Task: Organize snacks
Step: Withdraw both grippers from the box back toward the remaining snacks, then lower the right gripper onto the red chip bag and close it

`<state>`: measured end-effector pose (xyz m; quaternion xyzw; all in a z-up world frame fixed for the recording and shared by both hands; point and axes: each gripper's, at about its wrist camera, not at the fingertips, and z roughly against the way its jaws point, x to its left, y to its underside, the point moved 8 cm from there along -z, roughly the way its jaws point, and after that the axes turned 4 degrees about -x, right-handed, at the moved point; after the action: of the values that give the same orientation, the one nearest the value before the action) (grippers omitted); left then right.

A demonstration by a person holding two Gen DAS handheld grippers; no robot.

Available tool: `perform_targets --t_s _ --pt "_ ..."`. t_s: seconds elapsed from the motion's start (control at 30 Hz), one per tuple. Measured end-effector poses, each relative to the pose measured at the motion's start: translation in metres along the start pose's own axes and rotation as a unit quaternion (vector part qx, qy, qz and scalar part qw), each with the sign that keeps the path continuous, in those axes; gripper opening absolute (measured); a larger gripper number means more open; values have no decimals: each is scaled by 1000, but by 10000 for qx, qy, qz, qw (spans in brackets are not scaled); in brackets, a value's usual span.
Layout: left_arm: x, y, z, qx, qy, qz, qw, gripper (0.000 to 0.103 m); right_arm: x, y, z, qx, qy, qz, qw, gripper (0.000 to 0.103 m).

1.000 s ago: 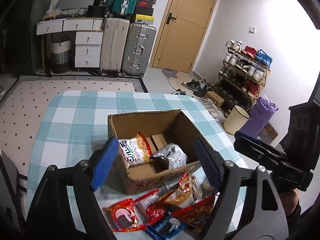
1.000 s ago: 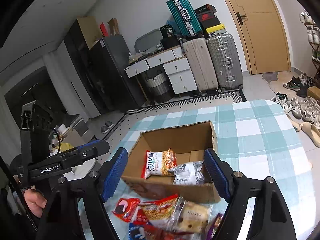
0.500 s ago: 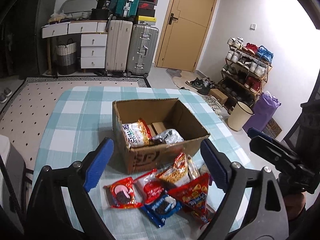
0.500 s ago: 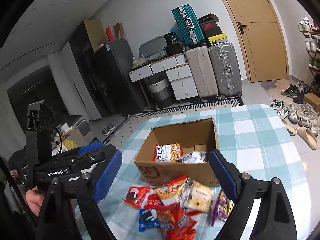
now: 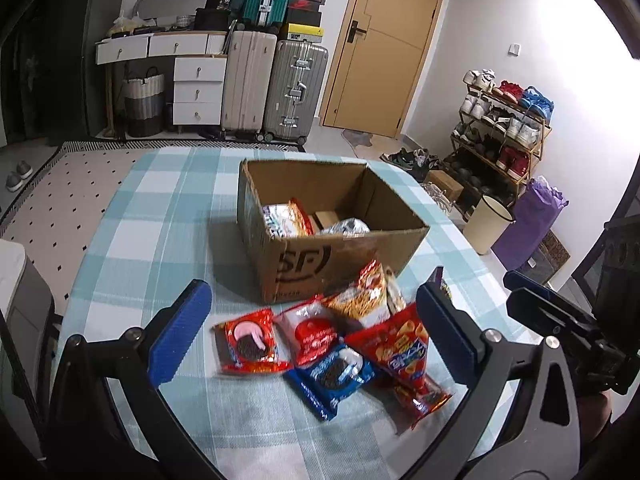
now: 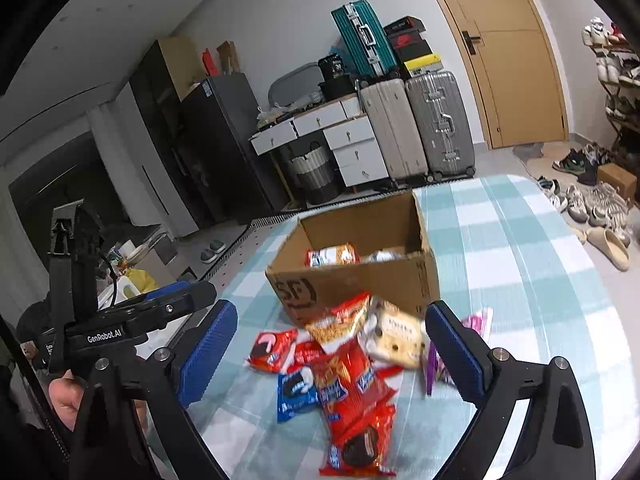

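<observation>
An open cardboard box (image 5: 344,256) (image 6: 360,280) stands on the checked tablecloth with two snack packs inside, an orange-and-white one (image 5: 286,220) and a silver one (image 5: 348,226). In front of it lies a pile of snack packs: a red cookie pack (image 5: 248,344), a blue cookie pack (image 5: 332,376) (image 6: 296,394), a long red pack (image 5: 400,356) (image 6: 352,396), a beige pack (image 6: 394,338) and a purple one (image 6: 476,326). My left gripper (image 5: 312,334) is open and empty above the pile. My right gripper (image 6: 332,356) is open and empty over it too.
The table (image 5: 160,216) is round-edged, with a chair (image 5: 20,304) at its left. Suitcases (image 5: 276,88), white drawers (image 5: 196,92) and a door (image 5: 384,44) stand at the back. A shoe rack (image 5: 504,132), a bin (image 5: 490,224) and a purple bag (image 5: 532,224) are to the right.
Both grippers have pulled back from the box towards the near table edge. The snack pile in front of the box has come fully into view. Both stay open and empty.
</observation>
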<state>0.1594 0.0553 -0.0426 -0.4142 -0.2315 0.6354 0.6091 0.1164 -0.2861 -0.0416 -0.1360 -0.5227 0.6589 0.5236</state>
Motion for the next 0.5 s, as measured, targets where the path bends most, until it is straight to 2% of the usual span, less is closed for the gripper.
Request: perform_targets --t_s 0.27,0.37,0.5 --pt "11 22 -10 82 -96 91 9999 102 -9 30 -7 227 70 -97 9997 98" --pt "18 28 -9 -47 -177 146 9997 102 -12 38 -15 311 66 -129 9994 98" --pt "23 35 -14 -9 -225 175 9996 102 -15 49 -24 411 28 -188 9990 98"
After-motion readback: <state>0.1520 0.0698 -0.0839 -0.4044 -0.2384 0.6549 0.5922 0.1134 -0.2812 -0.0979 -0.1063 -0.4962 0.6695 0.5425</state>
